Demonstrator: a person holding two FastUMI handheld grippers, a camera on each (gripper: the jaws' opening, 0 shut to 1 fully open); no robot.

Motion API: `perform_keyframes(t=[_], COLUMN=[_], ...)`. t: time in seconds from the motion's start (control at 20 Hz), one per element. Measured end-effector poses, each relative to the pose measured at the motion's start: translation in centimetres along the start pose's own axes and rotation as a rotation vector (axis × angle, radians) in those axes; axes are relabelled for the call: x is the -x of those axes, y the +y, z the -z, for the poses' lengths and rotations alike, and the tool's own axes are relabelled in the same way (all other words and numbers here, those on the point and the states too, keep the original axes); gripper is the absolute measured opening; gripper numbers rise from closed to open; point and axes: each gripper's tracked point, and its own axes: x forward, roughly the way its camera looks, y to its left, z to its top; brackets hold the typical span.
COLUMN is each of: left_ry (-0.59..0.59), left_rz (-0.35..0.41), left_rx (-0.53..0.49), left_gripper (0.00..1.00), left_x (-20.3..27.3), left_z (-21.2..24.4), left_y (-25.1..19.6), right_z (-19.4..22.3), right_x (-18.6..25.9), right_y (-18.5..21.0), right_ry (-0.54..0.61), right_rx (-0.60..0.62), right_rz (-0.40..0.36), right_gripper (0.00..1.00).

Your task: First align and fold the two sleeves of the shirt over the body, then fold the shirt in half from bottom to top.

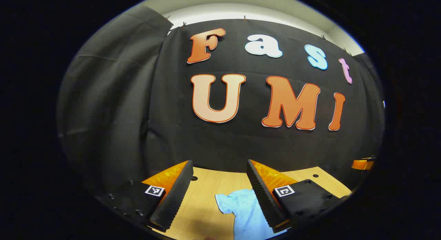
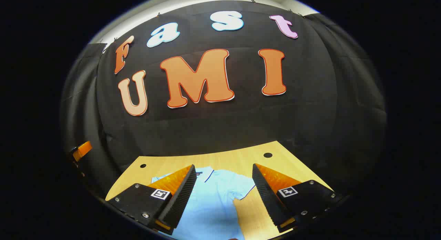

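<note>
My left gripper [image 1: 217, 169] hangs with its two ribbed, wedge-shaped fingers spread apart, nothing between them; my right gripper [image 2: 224, 171] is spread the same way. Beneath lies one pale blue shirt [image 2: 210, 202] — soft, flat on the wooden table [image 2: 241, 156]. The left gripper view catches a single sleeve [image 1: 229, 200]; the right gripper view adds the collar [image 2: 206, 171]. Beyond hangs the black cloth wall [image 2: 310, 112].

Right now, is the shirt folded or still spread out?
Spread: the shirt lies flat on the table, with its sleeve sticking out sideways, not folded over.
</note>
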Motion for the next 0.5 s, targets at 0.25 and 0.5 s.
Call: perform_keyframes(t=[0.25,0.5], left_ry=[-0.035,-0.028], left_rz=[-0.012,-0.014], left_rx=[-0.033,-0.019], left_gripper=[1.00,1.00], left_x=[-1.9,-3.7], left_z=[-1.1,-0.7], left_y=[-2.4,-3.6], right_z=[0.8,0.9], right_x=[-3.0,-4.8], right_y=[-1.2,-1.8], right_ry=[0.052,0.081], right_rx=[-0.025,0.016], right_rz=[-0.020,-0.009], right_gripper=[0.98,0.98])
